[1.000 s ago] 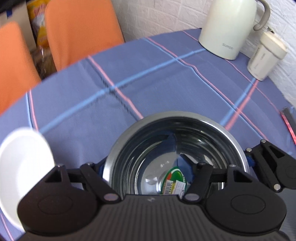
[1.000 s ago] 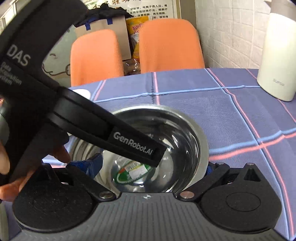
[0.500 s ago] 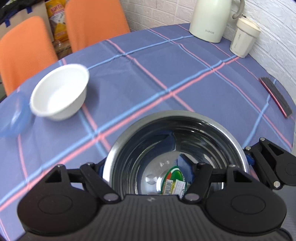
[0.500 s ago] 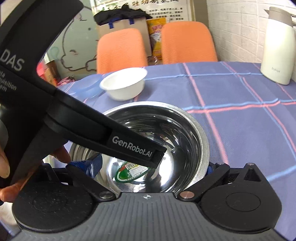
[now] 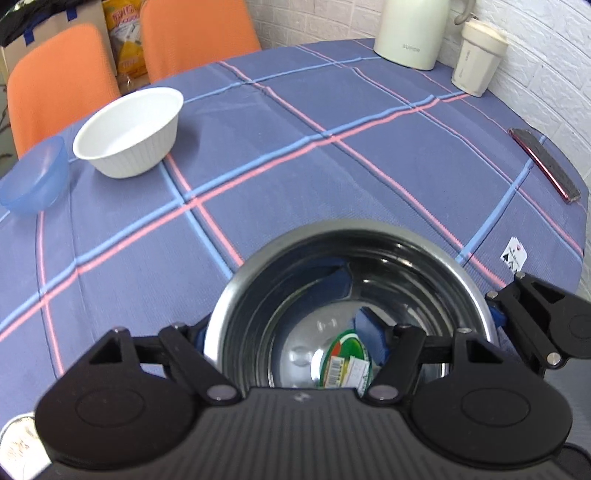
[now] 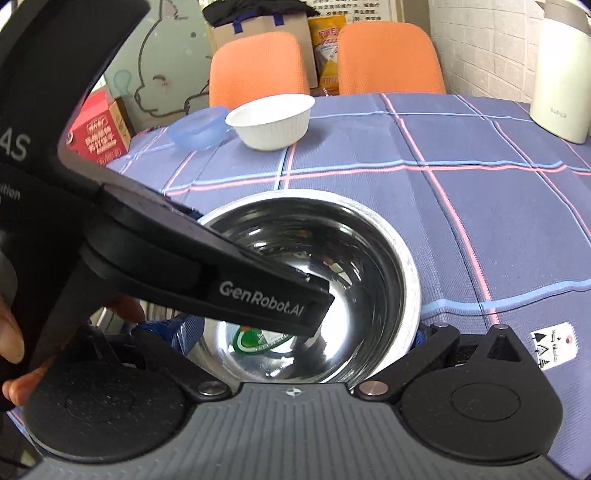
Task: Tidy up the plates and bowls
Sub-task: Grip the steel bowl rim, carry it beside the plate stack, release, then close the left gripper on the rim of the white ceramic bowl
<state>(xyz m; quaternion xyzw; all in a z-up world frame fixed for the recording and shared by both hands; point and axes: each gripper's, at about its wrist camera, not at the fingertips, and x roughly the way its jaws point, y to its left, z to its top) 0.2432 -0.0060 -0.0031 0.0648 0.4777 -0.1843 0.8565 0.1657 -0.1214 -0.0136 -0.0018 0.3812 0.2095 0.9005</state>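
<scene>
I hold a steel bowl (image 5: 349, 295) over the near edge of the table (image 5: 332, 177), both hand-held grippers clamped on its rim: my left hand-held gripper (image 5: 291, 332) on one side, my right hand-held gripper (image 6: 299, 332) on the other. Inside it lies only a green label sticker (image 5: 345, 354). Ahead and to my left, well apart, a white bowl (image 5: 129, 133) sits empty, a blue bowl (image 5: 35, 177) just beside it, nearer my left hand.

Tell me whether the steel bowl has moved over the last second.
Yes. The steel bowl, carried by both grippers, has pulled back toward the near table edge: the white kettle has receded and the white bowl has come into view.
</scene>
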